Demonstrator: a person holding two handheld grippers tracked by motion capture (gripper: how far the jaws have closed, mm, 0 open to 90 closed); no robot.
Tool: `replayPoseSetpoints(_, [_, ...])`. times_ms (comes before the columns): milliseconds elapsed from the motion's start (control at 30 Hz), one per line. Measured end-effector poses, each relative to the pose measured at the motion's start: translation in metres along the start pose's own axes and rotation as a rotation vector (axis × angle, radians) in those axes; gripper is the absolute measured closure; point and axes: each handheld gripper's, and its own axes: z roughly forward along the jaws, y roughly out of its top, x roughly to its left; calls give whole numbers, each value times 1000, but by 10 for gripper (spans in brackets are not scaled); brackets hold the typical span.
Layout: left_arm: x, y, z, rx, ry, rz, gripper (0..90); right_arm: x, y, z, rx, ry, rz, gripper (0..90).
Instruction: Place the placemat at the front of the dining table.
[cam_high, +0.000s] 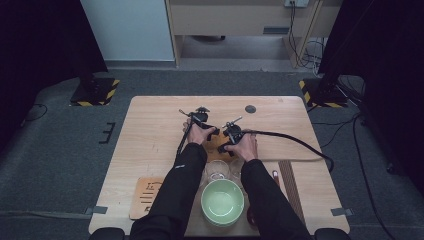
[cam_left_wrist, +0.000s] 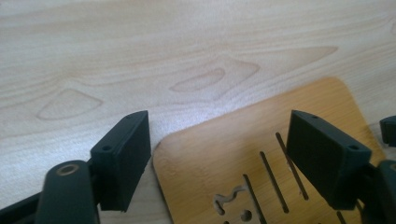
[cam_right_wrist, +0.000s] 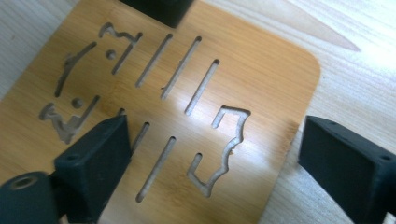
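Observation:
A small bamboo board (cam_high: 215, 145) with cut slots and shapes lies flat on the wooden table (cam_high: 150, 130) between the two hands. My left gripper (cam_left_wrist: 219, 126) is open and straddles one rounded corner of the bamboo board (cam_left_wrist: 261, 135): its left jaw is over bare table, its right jaw above the board. My right gripper (cam_right_wrist: 217, 128) is open too, low over the bamboo board (cam_right_wrist: 233, 79), with one jaw above the slots and the other past the board's edge. No pad presses on the board. The left gripper's jaw (cam_right_wrist: 156, 9) shows at the far edge.
Near the table's front edge stand a green bowl (cam_high: 222, 202) and a clear glass (cam_high: 217, 170) between the forearms. A second slotted bamboo board (cam_high: 145, 197) lies front left. A long wooden strip (cam_high: 291, 185) lies front right, and a cable (cam_high: 295, 142) trails right.

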Motion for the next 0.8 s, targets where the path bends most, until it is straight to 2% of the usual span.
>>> replayPoseSetpoints(100, [1, 0, -4, -7, 12, 48, 195, 0, 0, 0, 1, 1, 1, 82])
replayPoseSetpoints(233, [1, -1, -8, 15, 59, 169, 165, 0, 0, 1, -3, 3, 4, 82])
replayPoseSetpoints(367, [2, -4, -12, 51, 87, 217, 142, 0, 1, 1, -2, 4, 10, 80])
replayPoseSetpoints(467, [5, -7, -15, 41, 95, 226, 138, 0, 1, 2, -3, 2, 13, 74])
replayPoseSetpoints(600, [9, -13, -12, 61, 106, 227, 136, 1, 1, 3, -10, 0, 19, 69])
replayPoseSetpoints(667, [12, -17, -9, 78, 126, 231, 130, 1, 1, 3, -12, 0, 18, 72])
replayPoseSetpoints(700, [13, -18, -8, 68, 131, 224, 119, 1, 1, 2, -15, 0, 18, 74])
replayPoseSetpoints(767, [17, -19, -7, 54, 115, 190, 95, 1, 0, 2, -20, -3, 18, 74])
replayPoseSetpoints(800, [18, -20, -6, 50, 114, 191, 89, 1, 0, 2, -23, -5, 18, 75])
